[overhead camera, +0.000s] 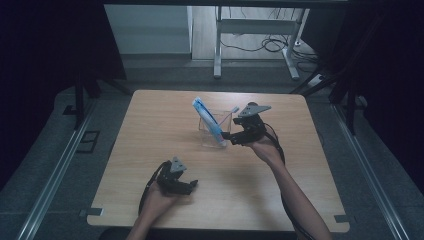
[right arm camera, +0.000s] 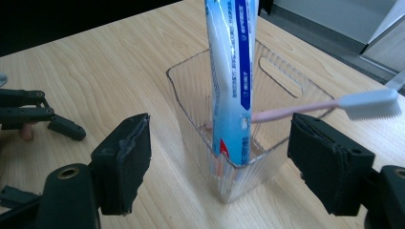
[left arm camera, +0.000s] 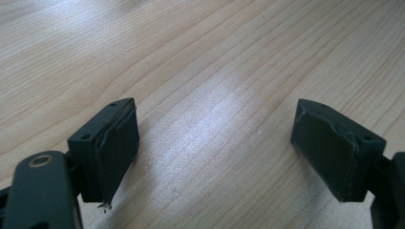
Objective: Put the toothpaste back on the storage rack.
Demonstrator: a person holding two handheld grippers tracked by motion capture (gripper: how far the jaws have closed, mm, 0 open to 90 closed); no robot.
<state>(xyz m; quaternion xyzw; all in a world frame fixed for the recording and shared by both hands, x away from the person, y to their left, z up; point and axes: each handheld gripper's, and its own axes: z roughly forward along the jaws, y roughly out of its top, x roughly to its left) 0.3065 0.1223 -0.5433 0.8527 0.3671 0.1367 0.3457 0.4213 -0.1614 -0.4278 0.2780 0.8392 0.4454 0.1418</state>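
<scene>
A clear plastic container (overhead camera: pixel 206 136) stands near the middle of the wooden table (overhead camera: pixel 150 130). A blue and white toothpaste tube (overhead camera: pixel 206 117) leans upright in it, and a pink toothbrush (overhead camera: pixel 229 116) with a white head rests slanted across its rim. My right gripper (overhead camera: pixel 227 138) points at the container from the right, jaws open. In the right gripper view the container (right arm camera: pixel 191 90), the tube (right arm camera: pixel 231 71) and the toothbrush (right arm camera: pixel 372 105) sit just beyond my open gripper (right arm camera: pixel 224 162). My left gripper (overhead camera: pixel 192 185) rests low near the front edge, open (left arm camera: pixel 215 148) over bare wood.
The floor drops away around the table on all sides. A white metal desk frame (overhead camera: pixel 217 45) with cables stands beyond the far edge. The left gripper (right arm camera: pixel 28 114) shows at the left of the right gripper view.
</scene>
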